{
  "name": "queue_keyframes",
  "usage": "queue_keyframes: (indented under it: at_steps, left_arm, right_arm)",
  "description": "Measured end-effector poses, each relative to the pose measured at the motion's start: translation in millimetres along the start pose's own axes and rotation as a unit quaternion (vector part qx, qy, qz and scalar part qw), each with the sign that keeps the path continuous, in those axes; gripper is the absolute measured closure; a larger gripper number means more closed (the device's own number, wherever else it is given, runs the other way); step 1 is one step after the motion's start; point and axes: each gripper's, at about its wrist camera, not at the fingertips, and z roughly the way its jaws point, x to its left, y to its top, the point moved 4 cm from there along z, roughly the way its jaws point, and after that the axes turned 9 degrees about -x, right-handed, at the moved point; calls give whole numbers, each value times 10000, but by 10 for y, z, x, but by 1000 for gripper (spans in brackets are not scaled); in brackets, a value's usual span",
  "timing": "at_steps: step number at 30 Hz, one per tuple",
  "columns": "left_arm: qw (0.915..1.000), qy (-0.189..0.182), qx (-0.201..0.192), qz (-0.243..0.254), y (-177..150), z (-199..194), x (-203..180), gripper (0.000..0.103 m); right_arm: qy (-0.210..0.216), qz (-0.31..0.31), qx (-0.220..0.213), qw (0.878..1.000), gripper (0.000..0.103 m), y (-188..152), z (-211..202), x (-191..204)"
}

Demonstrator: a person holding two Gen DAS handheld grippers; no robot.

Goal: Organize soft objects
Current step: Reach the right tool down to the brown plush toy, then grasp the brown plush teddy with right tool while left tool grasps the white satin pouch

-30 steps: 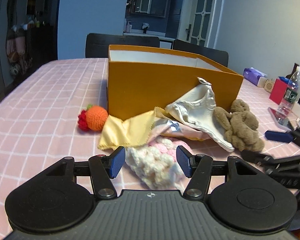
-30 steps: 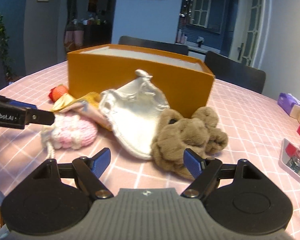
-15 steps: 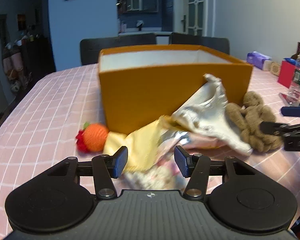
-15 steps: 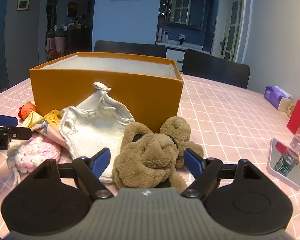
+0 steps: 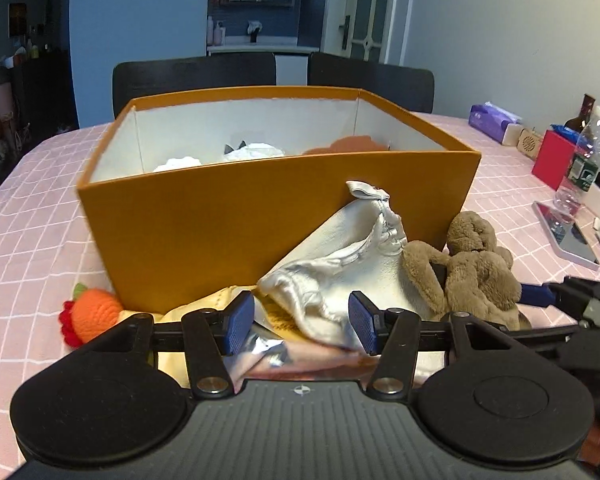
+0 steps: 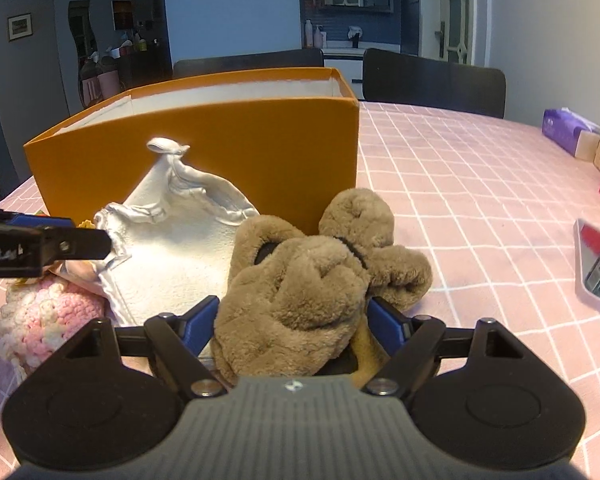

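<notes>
An open orange box [image 5: 260,208] stands on the pink checked table, with white soft things [image 5: 252,150] inside. Against its front wall lie a white satin cloth [image 5: 340,256], a yellow cloth [image 5: 208,304], a brown plush toy [image 5: 476,272] and an orange crochet fruit [image 5: 94,314]. My left gripper [image 5: 302,322] hovers open over the cloths, its pads clear of them. In the right wrist view the brown plush toy [image 6: 300,276] fills the gap of my right gripper [image 6: 292,320], whose jaws are closing on it. A pink-and-white crochet piece [image 6: 48,316] lies to the left.
Two dark chairs [image 5: 196,76] stand behind the table. At the right edge are a purple tissue pack [image 5: 492,120], a red box [image 5: 552,160], a water bottle [image 5: 584,160] and a phone on a tray [image 5: 564,236]. The left gripper's finger [image 6: 60,240] reaches in over the cloths.
My left gripper has moved forward over the cloth pile toward the box, whose inside now shows. My right gripper has advanced over the brown plush toy and its jaws have narrowed.
</notes>
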Motion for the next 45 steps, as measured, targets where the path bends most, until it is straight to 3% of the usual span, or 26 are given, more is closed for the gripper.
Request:
queue_keyframes:
  at_steps: [7, 9, 11, 16, 19, 21, 23, 26, 29, 34, 37, 41, 43, 45]
  left_arm:
    - [9985, 351, 276, 317, 63, 195, -143, 39]
    - [9985, 241, 131, 478, 73, 170, -213, 40]
    - [9984, 161, 18, 546, 71, 126, -249, 49]
    - [9995, -134, -193, 199, 89, -39, -226, 54]
    - [9974, 117, -324, 637, 63, -142, -314, 53]
    - [9928, 440, -442, 1021, 30, -194, -365, 46]
    - [9901, 531, -530, 1183, 26, -248, -386, 42]
    - [9937, 247, -532, 951, 48, -361, -375, 42]
    - [9989, -131, -123, 434, 41, -329, -341, 42]
    - [9993, 277, 259, 24, 9, -108, -212, 43]
    - [9986, 111, 445, -250, -8, 8, -178, 43]
    - [9976, 208, 548, -380, -2, 176, -163, 42]
    - [9973, 248, 584, -378, -1, 236, -151, 40]
    - [9972, 250, 597, -386, -5, 295, -162, 30]
  right_arm:
    - [113, -68, 2, 9999, 31, -38, 26, 6]
    - [144, -61, -4, 9999, 30, -43, 32, -1]
    - [176, -41, -3, 9998, 30, -51, 35, -6]
    - [248, -112, -8, 9996, 29, -68, 26, -17]
    - [291, -119, -5, 9995, 28, -68, 22, -31]
    - [323, -87, -4, 9994, 28, -74, 15, -44]
    - [346, -78, -4, 9994, 28, -74, 10, -50]
    - [365, -88, -12, 9993, 28, -74, -1, -59]
    - [369, -95, -19, 9993, 28, -75, -3, -60]
    - [372, -91, -20, 9993, 28, -75, -7, -64]
    - [380, -86, -29, 9992, 28, -75, -5, -69]
    - [388, -84, -39, 9992, 28, -77, -7, -69]
    - [360, -117, -53, 9993, 28, -72, -22, -73]
    - [281, -205, -100, 9993, 26, -64, -60, -79]
